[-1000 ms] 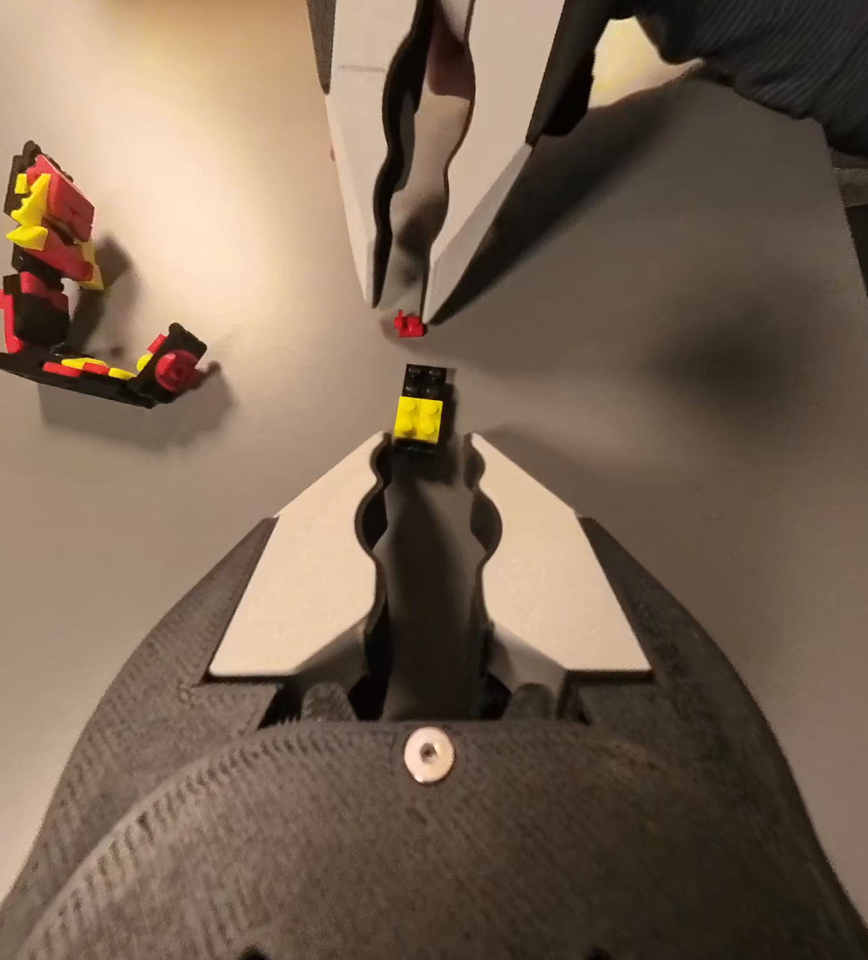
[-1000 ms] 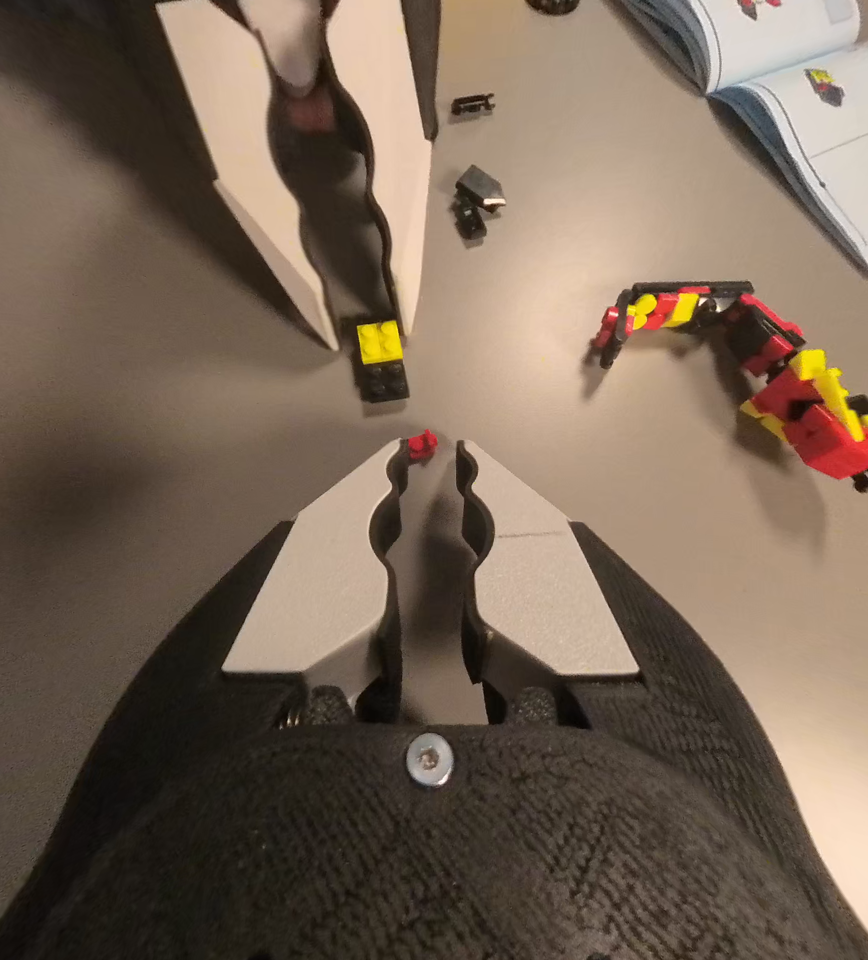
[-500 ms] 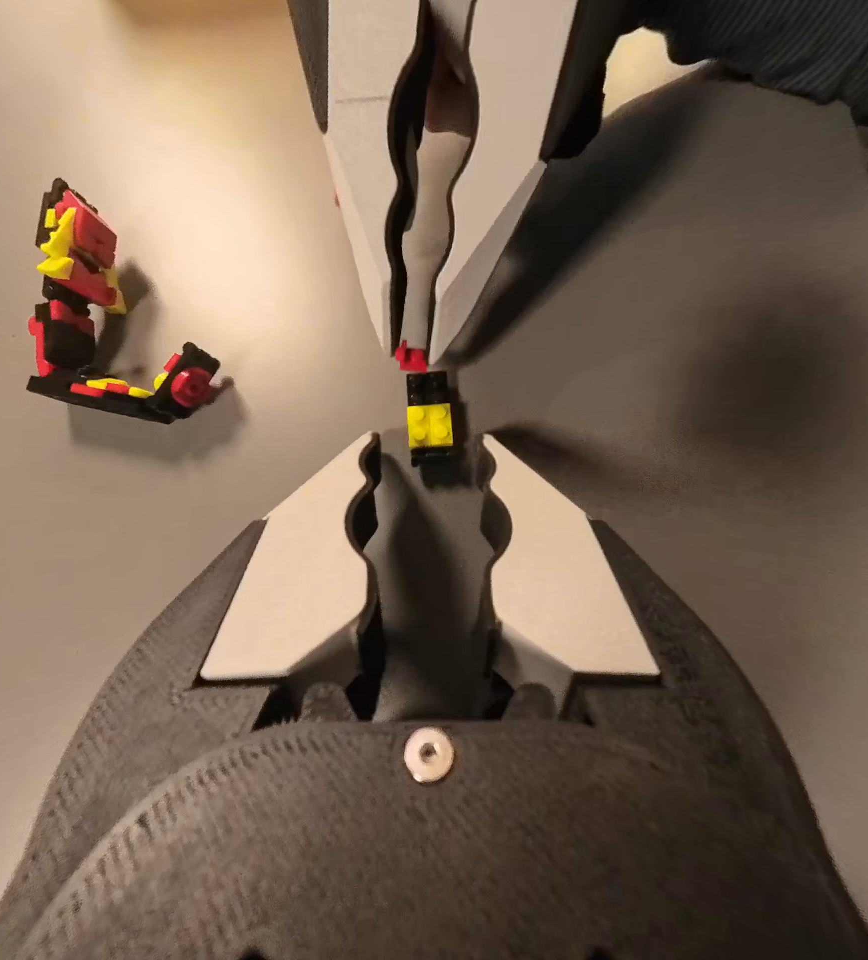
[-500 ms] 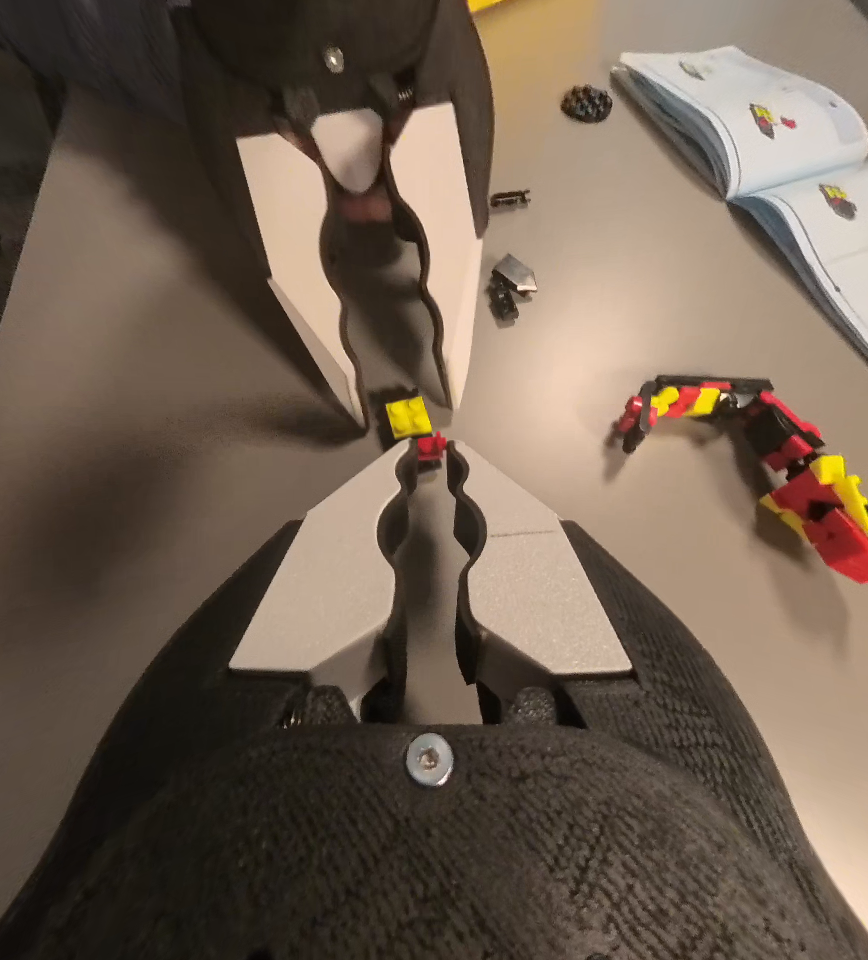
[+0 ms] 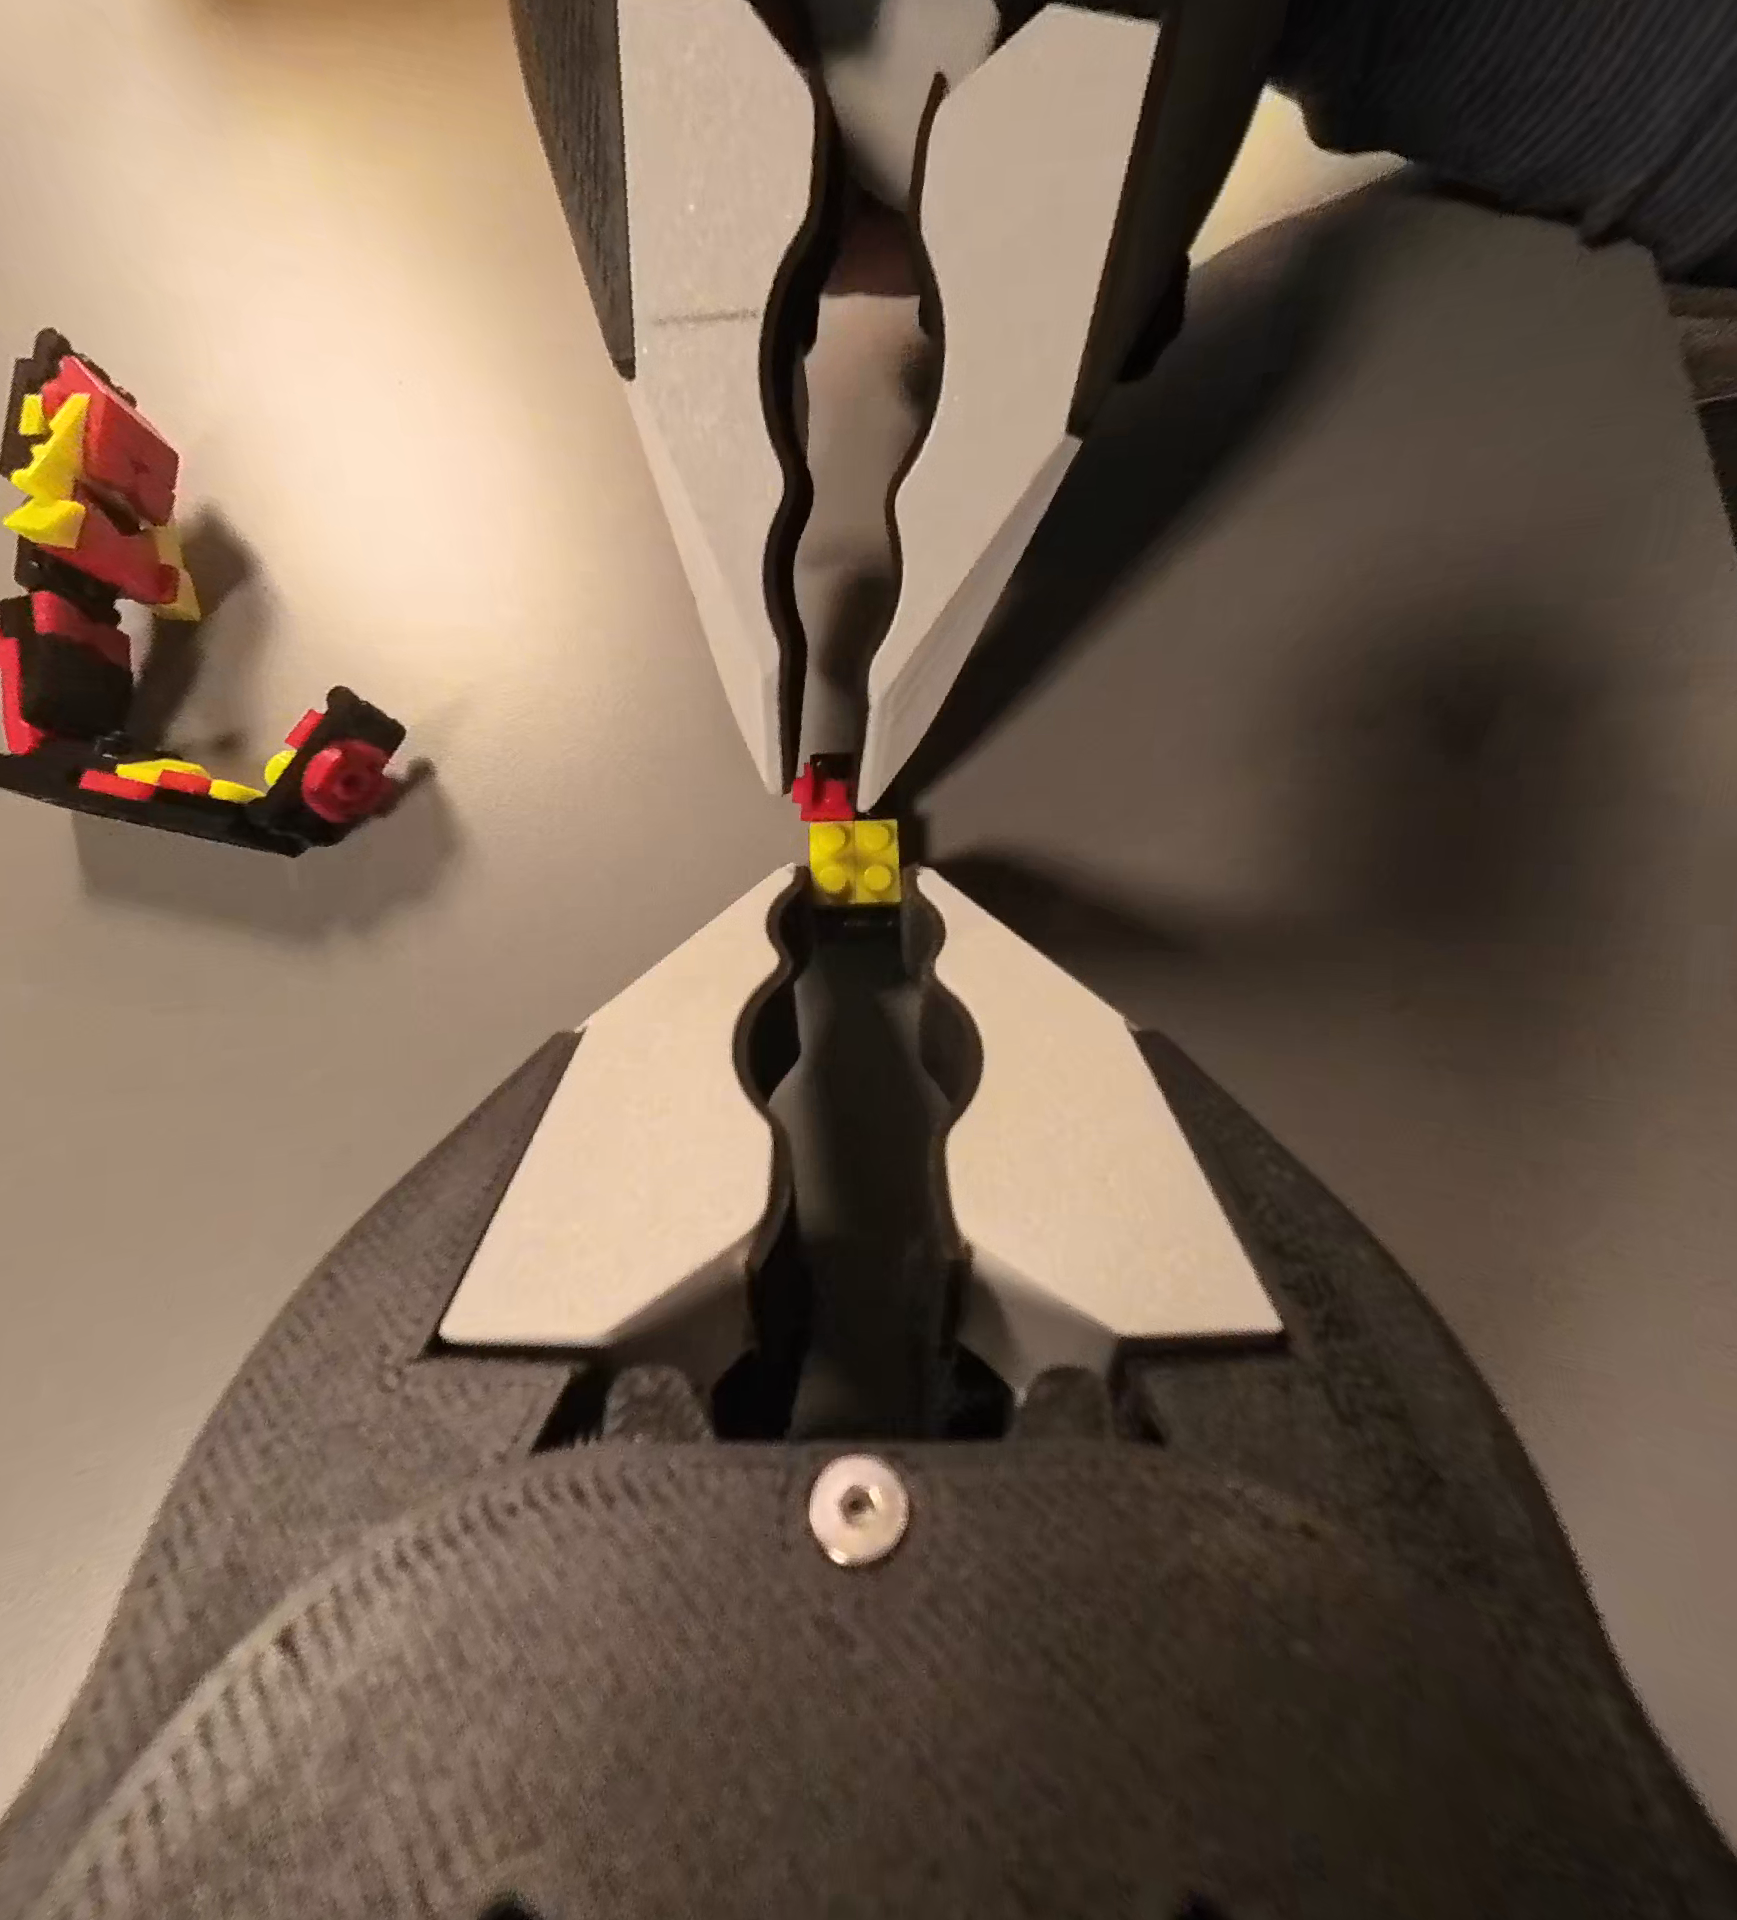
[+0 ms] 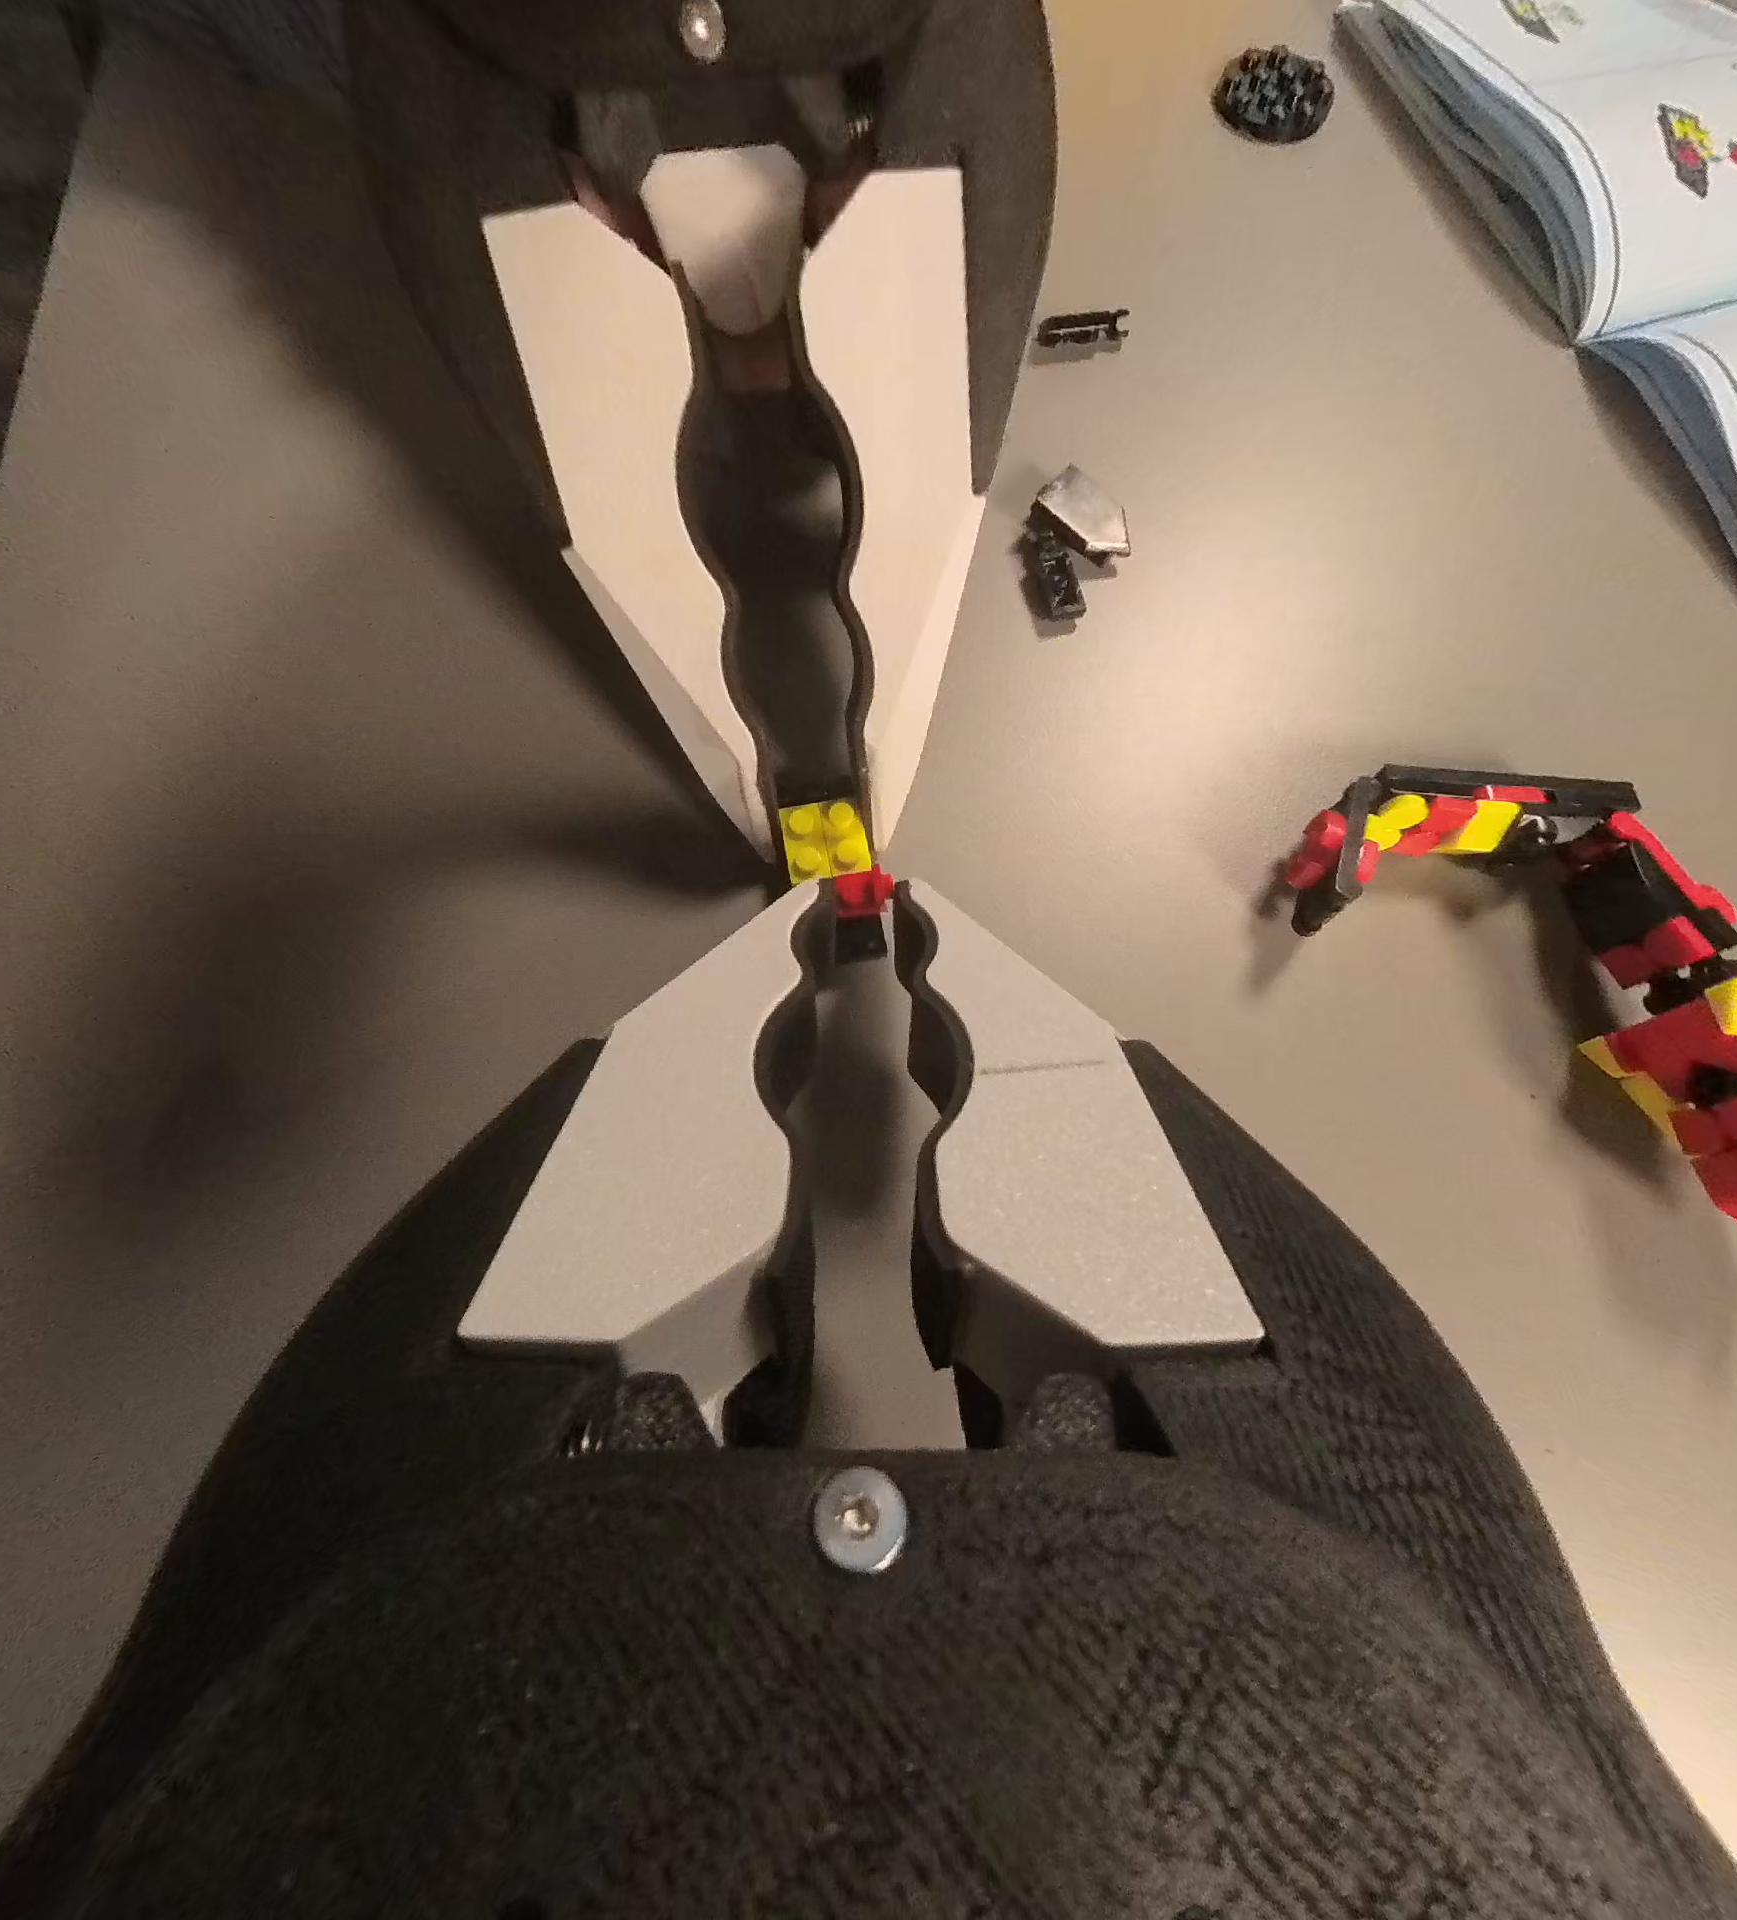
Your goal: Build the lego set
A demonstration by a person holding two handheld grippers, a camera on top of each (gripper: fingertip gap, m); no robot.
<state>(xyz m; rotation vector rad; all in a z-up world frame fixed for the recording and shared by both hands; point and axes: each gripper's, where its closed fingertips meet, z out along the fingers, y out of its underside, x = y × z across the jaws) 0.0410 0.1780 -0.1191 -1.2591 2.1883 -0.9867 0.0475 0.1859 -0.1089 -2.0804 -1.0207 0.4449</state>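
A red piece (image 6: 862, 891) is gripped by the right tongs (image 6: 859, 902), a yellow-black brick (image 5: 853, 857) by the left tongs (image 5: 851, 896). If misaligned, the piece could be popped loose

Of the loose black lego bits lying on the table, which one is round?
The round studded black piece, farthest from the grippers, beside the open instruction booklet. The thin black clip bar is long and narrow; the black wedge piece is angular.

Opposed wrist cameras look down each gripper's fingers, close above the table (image 5: 428, 1039). Both share the yellow-black brick stack (image 5: 853, 857) (image 6: 822, 840) and the red-yellow-black model (image 5: 95, 582) (image 6: 1622, 966).
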